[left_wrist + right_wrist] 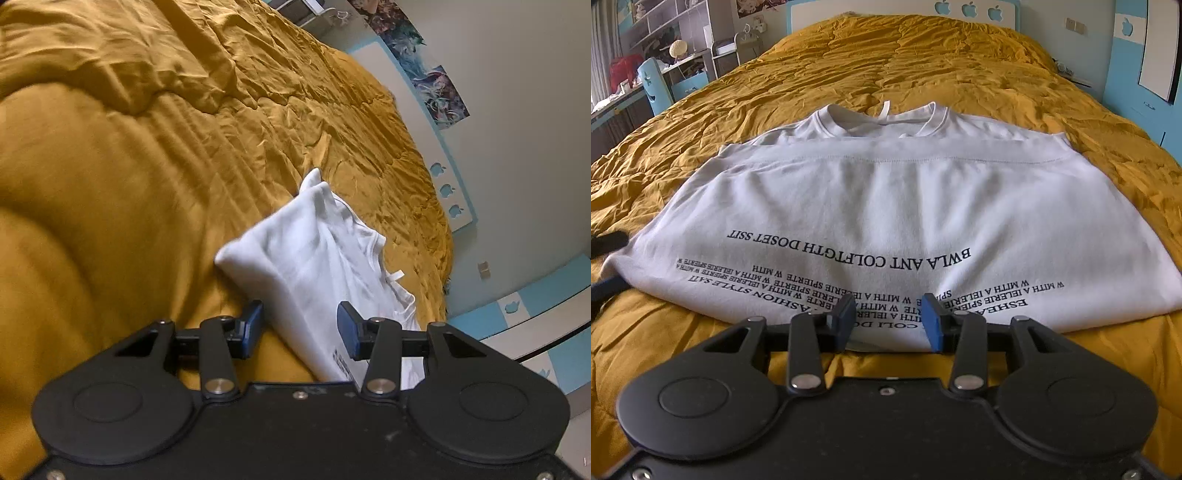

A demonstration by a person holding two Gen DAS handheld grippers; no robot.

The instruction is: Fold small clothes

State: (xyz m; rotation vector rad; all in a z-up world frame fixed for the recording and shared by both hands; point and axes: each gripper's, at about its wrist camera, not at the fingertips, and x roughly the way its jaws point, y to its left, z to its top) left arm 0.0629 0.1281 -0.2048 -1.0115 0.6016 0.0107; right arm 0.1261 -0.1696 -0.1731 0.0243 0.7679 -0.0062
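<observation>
A white T-shirt (886,206) with black printed text lies folded on the mustard bed cover (960,62), collar toward the headboard. My right gripper (888,319) is open, its blue pads just above the shirt's near folded edge, holding nothing. In the left wrist view the same shirt (314,258) lies crumpled at its side edge. My left gripper (301,328) is open with the shirt's edge between its blue pads, not clamped. A dark part of the left gripper (605,240) shows at the right view's left edge.
The mustard quilt (129,166) is rumpled across the bed. A white and blue headboard (905,11) with apple cutouts stands at the far end. A desk and shelves (665,55) with clutter stand left of the bed. Blue and white wall panels (535,306) are at the right.
</observation>
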